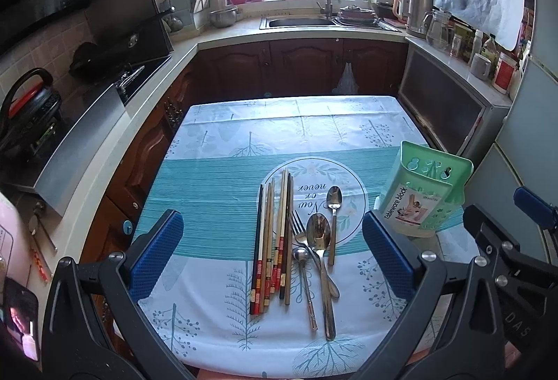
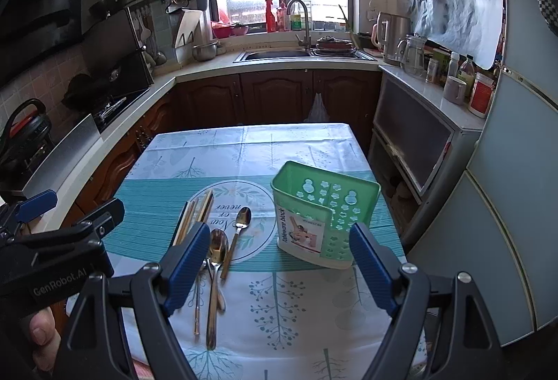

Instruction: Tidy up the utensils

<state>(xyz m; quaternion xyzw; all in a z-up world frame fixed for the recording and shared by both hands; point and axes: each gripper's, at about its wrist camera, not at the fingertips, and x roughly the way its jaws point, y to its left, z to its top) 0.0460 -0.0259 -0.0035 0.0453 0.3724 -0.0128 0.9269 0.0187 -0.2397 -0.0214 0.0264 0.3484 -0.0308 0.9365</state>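
Several chopsticks [image 1: 275, 240] lie side by side on the table's blue-and-white cloth [image 1: 209, 205]. Right of them lie a fork [image 1: 301, 235], a large spoon [image 1: 319, 235], a small spoon [image 1: 334, 200] and a thin spoon [image 1: 303, 272]. A green utensil holder [image 1: 423, 195] stands at the right. My left gripper [image 1: 272, 251] is open above the utensils, empty. My right gripper [image 2: 279, 261] is open and empty, just before the holder [image 2: 324, 216]; spoons [image 2: 218, 251] and chopsticks [image 2: 195, 216] lie to its left.
The table stands in a kitchen with counters on the left [image 1: 104, 150], a sink [image 1: 296, 21] at the back and a low cabinet [image 1: 450, 101] and fridge [image 2: 516, 205] on the right. The other gripper [image 2: 52, 240] shows at the left edge of the right wrist view.
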